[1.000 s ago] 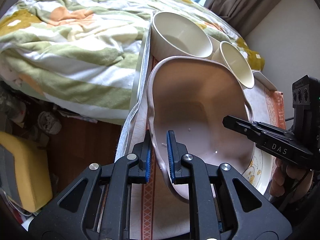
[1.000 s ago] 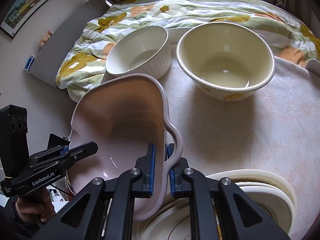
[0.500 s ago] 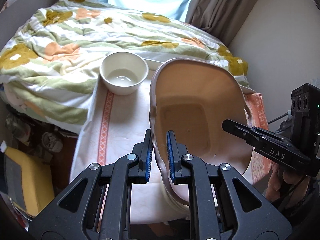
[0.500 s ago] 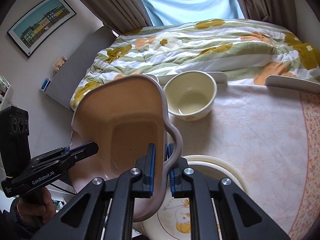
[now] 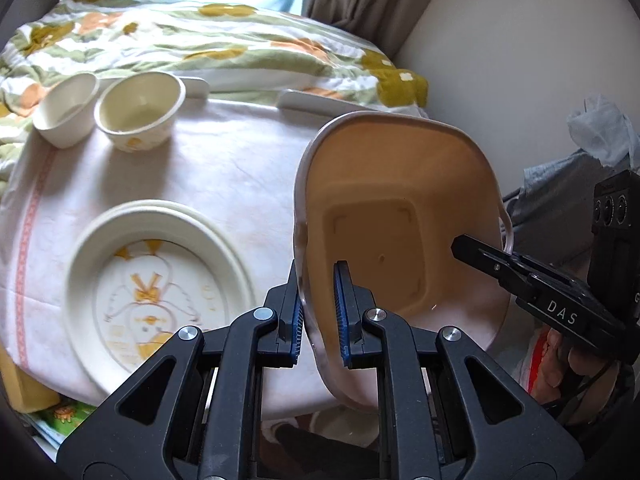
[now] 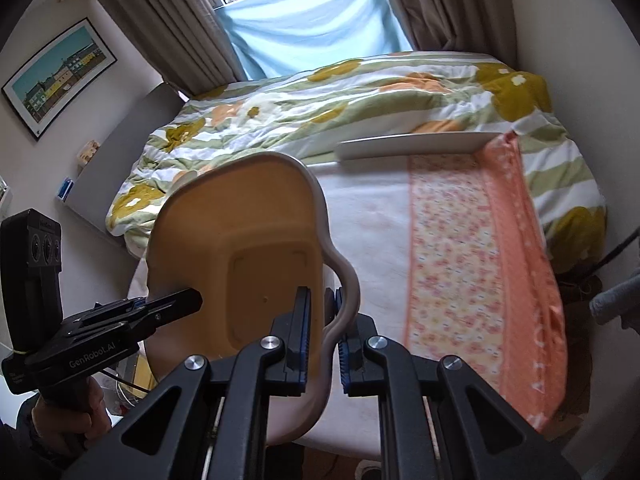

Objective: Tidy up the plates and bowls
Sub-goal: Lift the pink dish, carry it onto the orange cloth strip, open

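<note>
Both grippers hold a large pale pink squarish dish with handles, lifted and tilted above the table's right part. My left gripper is shut on its left rim. My right gripper is shut on its right handle; it also shows in the left wrist view. The dish also shows in the right wrist view. A stack of cream plates with a chick picture lies on the table at front left. Two cream bowls stand side by side at the far left.
The table has a white cloth with an orange flowered strip on its right side. A bed with a flowered duvet lies right behind the table. A wall and bags are to the right.
Both grippers have carried the dish up and to the right, away from the bowls and off the plate stack. The plates and bowls now lie to its left.
</note>
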`<state>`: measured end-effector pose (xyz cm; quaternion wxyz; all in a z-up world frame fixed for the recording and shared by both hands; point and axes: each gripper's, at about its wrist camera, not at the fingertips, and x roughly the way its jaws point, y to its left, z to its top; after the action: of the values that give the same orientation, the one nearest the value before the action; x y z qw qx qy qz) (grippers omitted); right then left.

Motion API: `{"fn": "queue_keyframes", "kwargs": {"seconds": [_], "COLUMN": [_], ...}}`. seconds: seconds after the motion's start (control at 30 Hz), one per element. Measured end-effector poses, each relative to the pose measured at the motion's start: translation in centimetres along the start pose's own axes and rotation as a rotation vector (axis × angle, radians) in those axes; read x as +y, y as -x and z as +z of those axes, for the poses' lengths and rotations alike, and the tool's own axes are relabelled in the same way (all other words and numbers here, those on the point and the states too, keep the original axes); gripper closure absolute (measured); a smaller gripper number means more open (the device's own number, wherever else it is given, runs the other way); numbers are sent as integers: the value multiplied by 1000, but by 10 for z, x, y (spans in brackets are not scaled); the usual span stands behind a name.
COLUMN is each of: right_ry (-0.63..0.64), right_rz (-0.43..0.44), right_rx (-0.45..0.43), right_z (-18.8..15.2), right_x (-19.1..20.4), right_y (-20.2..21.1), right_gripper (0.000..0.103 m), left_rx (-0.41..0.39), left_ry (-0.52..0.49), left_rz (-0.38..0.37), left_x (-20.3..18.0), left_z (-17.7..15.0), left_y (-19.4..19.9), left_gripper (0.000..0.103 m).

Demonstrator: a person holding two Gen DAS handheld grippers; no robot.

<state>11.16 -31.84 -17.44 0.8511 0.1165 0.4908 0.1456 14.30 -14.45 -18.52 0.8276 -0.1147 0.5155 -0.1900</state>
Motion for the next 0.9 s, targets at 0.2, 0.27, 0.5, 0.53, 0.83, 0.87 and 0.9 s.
{"fn": "queue_keyframes", "kwargs": {"seconds": [0.2, 0.27, 0.5, 0.53, 0.83, 0.87, 0.9], "right_ry": [-69, -85, -108, -109, -77, -73, -74], "right_rz": [-62, -74, -74, -72, -66, -65, -62], "right_rx": [26, 50, 106, 110, 126, 128, 130], "right_z": [-9, -12, -21, -21, -24, -25, -26], "right_x": [-67, -84, -117, -118, -122, -122, -122], "right_y": [-8, -22, -49, -51, -60, -61, -61], "right_gripper": [92, 92, 92, 92, 92, 92, 92], "left_rx": [91, 122, 174, 176, 183, 184, 184], "left_ry": [-33, -32, -51, -52, -100, -100, -101], "left_rz": [-8, 5, 56, 61, 128, 128, 127], "left_x": [-40, -44, -49, -48, -54, -54, -54], "left_z": [-3, -2, -4, -4, 0, 0, 0], "left_y": [-71, -94, -129, -131, -139, -139, -140], "left_gripper": [91, 91, 91, 91, 91, 91, 91]}}
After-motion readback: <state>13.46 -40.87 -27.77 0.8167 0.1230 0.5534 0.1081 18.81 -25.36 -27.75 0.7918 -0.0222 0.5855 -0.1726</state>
